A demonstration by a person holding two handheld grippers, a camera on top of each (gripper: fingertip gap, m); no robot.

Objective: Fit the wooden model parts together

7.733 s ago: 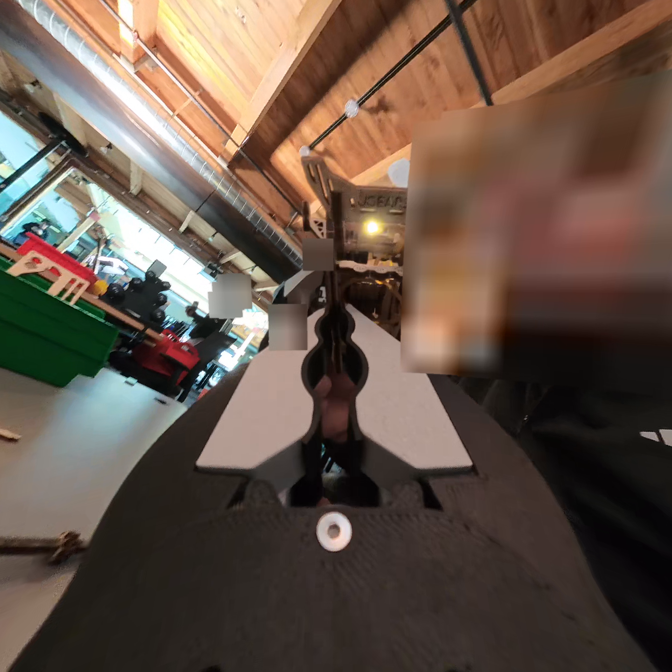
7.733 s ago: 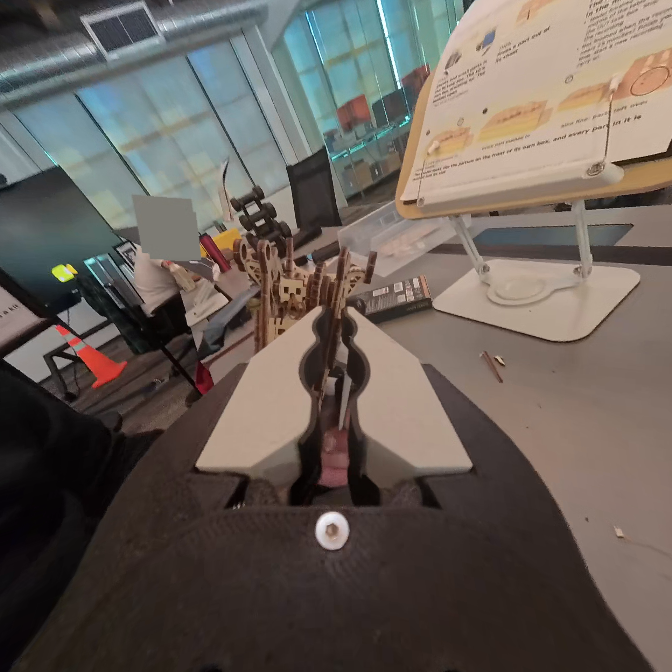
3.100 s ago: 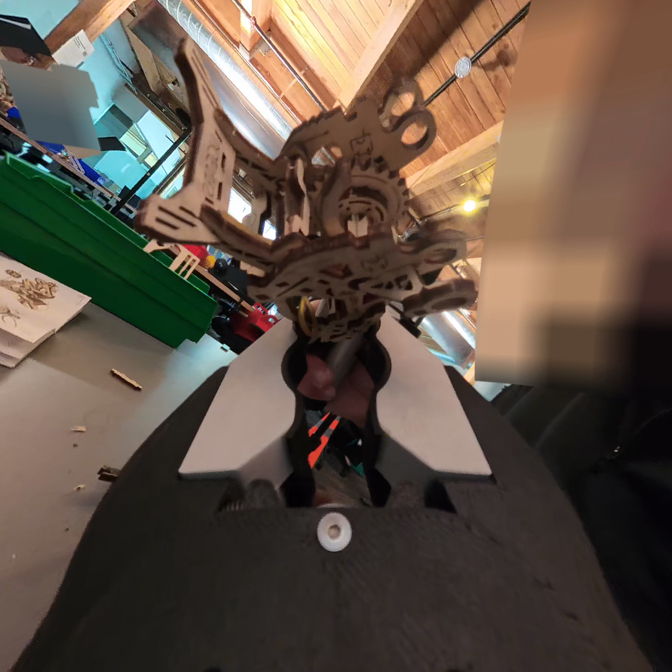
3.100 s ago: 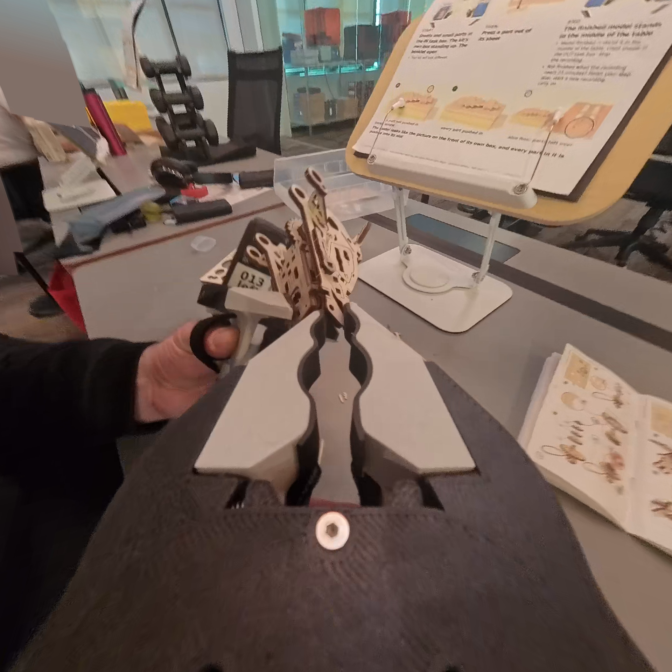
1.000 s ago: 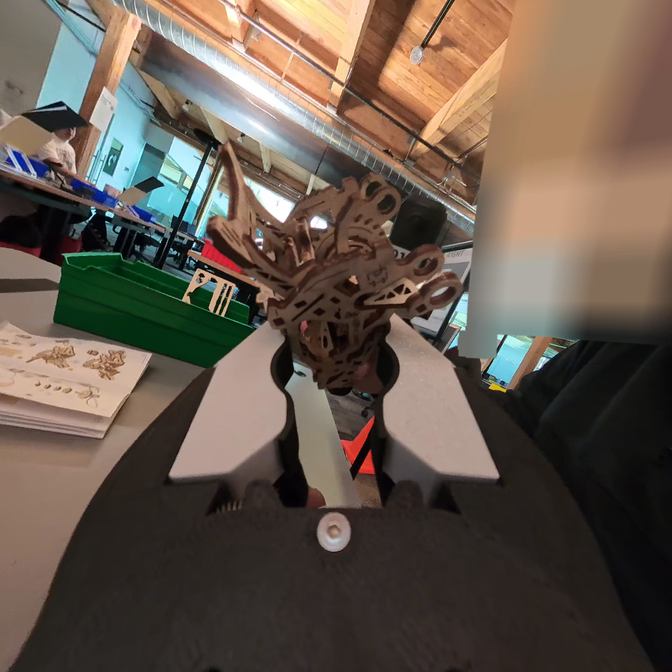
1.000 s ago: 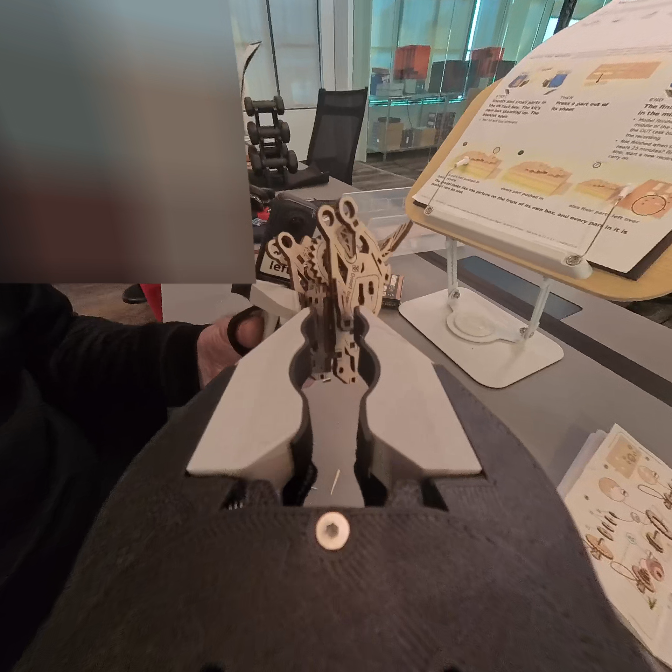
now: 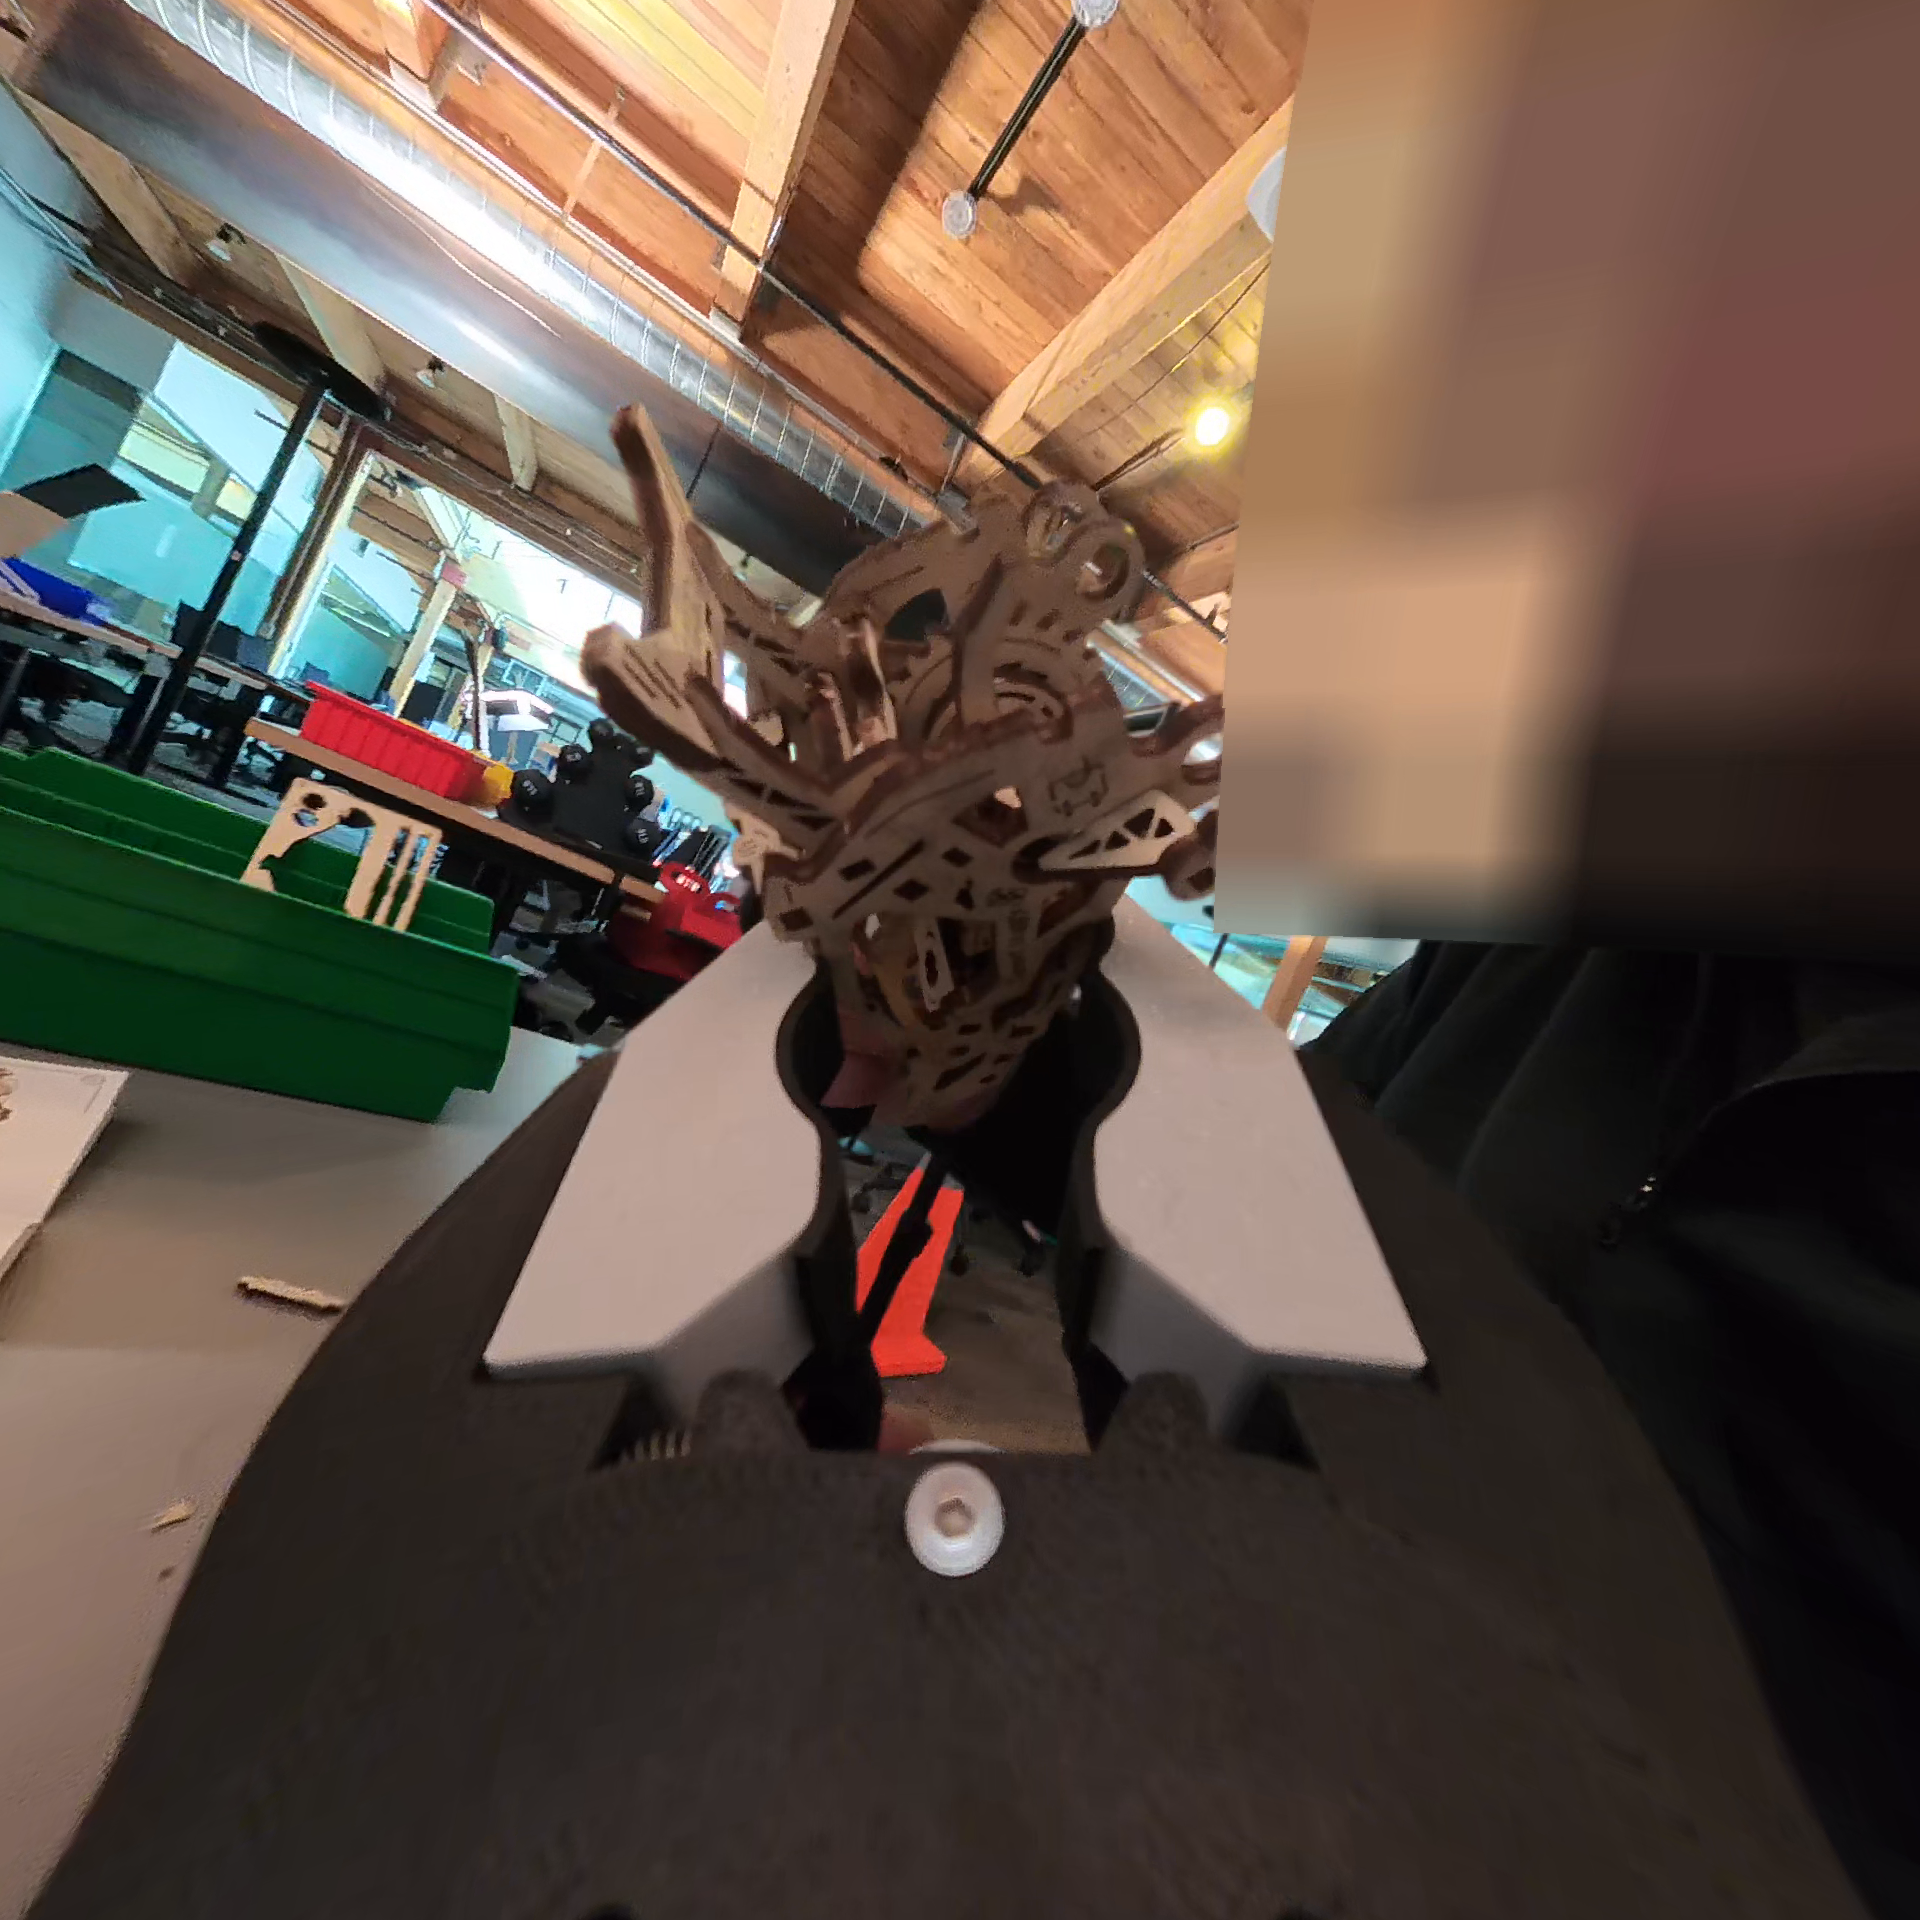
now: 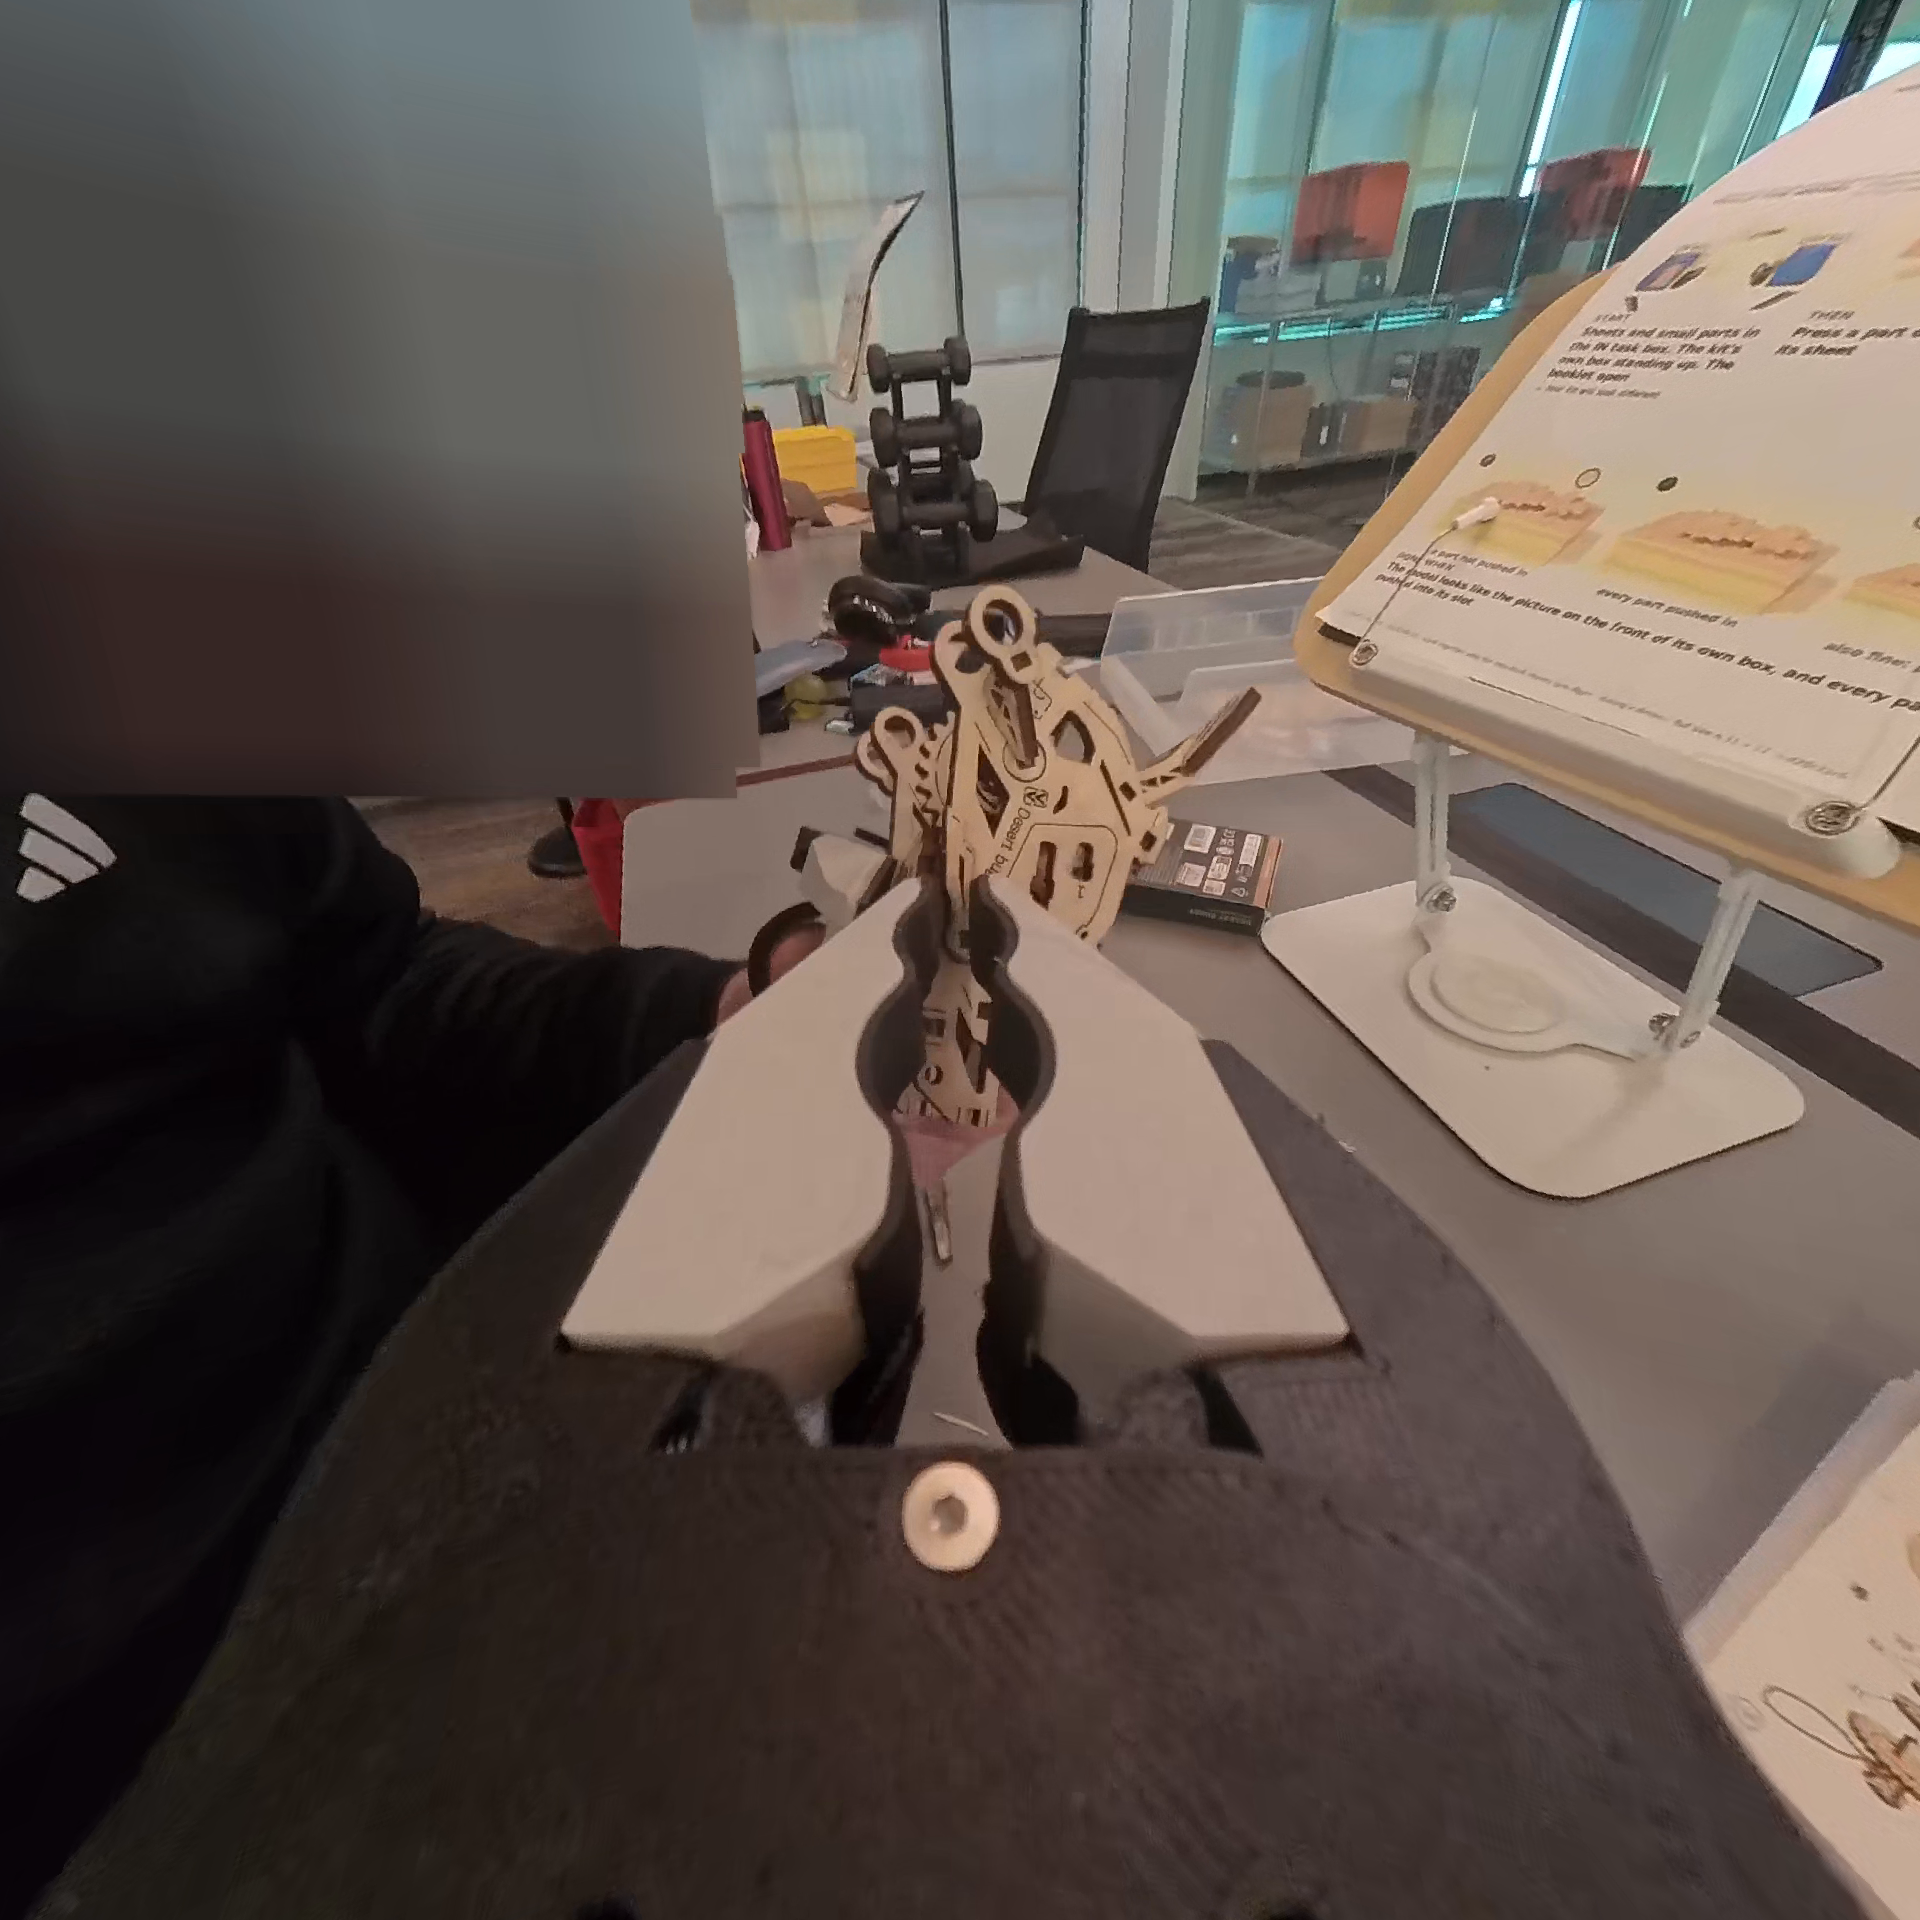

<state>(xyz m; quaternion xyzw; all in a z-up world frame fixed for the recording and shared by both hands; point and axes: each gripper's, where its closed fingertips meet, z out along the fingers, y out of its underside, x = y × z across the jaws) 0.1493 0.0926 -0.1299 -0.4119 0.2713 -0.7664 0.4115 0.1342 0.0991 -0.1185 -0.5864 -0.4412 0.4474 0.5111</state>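
Note:
The wooden model point(image 7: 935, 790), a half-built cluster of laser-cut plywood plates, is held up in the air between both grippers. My left gripper point(image 7: 951, 935) is shut on its lower body, with the fingers point(image 7: 727, 1039) against both sides. In the right wrist view the model point(image 8: 1049, 821) stands upright just past my right gripper point(image 8: 961, 894). This gripper is pinched shut on a thin plate at the model's lower edge. The left gripper point(image 8: 831, 883) and the hand that holds it show behind the model on the left.
Green bins point(image 7: 208, 956) with a cut wooden sheet point(image 7: 343, 852) stand at the left. A document stand point(image 8: 1538, 997) with an instruction sheet, a small dark box point(image 8: 1205, 868) and a clear tray point(image 8: 1195, 644) are on the grey table. An open booklet point(image 8: 1829, 1662) lies at the right. A wood scrap point(image 7: 291, 1294) lies nearby. Less than 4 cm separates the two grippers' tips.
My right gripper's fingers have closed from a wider gap onto the model's thin plate. The left gripper has kept its hold, and the model has turned slightly.

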